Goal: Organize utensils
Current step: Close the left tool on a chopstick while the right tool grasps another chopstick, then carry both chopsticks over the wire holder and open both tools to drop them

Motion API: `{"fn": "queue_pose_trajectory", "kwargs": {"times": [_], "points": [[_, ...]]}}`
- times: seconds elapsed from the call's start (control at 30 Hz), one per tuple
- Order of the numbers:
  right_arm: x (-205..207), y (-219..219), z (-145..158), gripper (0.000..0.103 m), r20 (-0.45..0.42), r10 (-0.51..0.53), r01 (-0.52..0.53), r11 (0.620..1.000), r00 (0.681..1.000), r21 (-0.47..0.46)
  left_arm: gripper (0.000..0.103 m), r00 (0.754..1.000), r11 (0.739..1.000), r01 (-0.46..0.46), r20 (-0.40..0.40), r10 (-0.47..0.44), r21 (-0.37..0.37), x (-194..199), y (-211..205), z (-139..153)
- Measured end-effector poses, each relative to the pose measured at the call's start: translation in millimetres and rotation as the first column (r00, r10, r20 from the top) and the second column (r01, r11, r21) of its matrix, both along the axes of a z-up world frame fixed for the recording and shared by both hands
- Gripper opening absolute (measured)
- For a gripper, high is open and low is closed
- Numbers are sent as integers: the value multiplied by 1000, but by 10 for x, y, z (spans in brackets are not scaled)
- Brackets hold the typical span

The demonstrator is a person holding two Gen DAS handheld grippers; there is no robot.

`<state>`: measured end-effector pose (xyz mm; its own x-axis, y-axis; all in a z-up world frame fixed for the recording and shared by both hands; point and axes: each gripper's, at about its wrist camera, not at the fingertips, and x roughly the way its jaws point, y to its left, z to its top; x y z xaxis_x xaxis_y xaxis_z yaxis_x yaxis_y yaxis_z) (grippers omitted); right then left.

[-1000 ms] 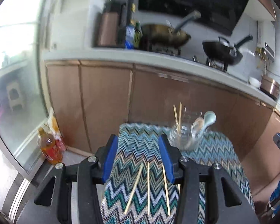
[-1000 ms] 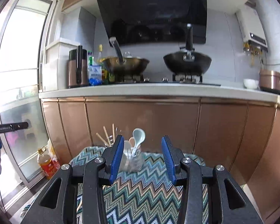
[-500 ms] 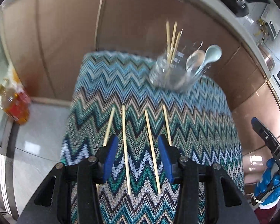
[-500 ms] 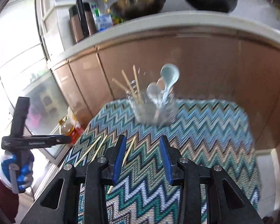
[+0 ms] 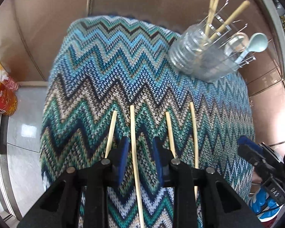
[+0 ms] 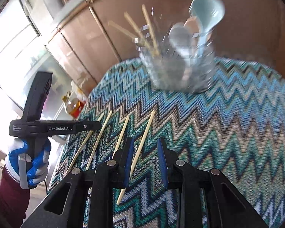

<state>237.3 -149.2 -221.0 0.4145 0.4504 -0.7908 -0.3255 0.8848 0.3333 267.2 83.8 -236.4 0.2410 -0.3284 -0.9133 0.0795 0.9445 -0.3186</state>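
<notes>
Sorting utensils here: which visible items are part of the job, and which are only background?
Job: four loose chopsticks on the zigzag cloth; glass holder with chopsticks and spoons; left gripper; right gripper.
Background: oil bottle; brown cabinets.

Black hand-held gripper (image 6: pixel 145 157), blue pads; blue-white glove (image 6: pixel 35 159), maroon sleeve (image 6: pixel 8 195)
</notes>
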Motion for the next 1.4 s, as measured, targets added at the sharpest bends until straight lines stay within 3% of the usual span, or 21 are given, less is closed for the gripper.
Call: {"fn": "queue_pose_trajectory", "kwargs": {"times": [0.17, 0.47, 0.8, 0.93, 1.13, 1.4], "points": [[292, 275, -241, 24, -88, 31, -34, 999, 996, -41, 20, 998, 1000, 23, -59, -23, -1, 159, -14, -148], [641, 518, -526, 18, -180, 8, -33, 990, 984, -138, 13, 995, 998, 52, -84, -48, 38, 242, -40, -192], [695, 620, -568, 10, -205, 3, -51, 973, 979, -227, 6, 994, 994, 64, -97, -55, 90, 284, -140, -212], [734, 648, -574, 6, -213, -10, -34, 979, 977, -201, 5, 994, 994, 55, -96, -46, 97, 268, -153, -208], [527, 514, -411, 5, -170, -13, -10, 991, 985, -131, 4, 997, 995, 16, -70, -9, 96, 167, -91, -166], [29, 370, 52, 5, -25, 10, -11, 999, 1000, -42, 4, 998, 997, -13, 64, 8, 79, -171, -43, 216]]}}
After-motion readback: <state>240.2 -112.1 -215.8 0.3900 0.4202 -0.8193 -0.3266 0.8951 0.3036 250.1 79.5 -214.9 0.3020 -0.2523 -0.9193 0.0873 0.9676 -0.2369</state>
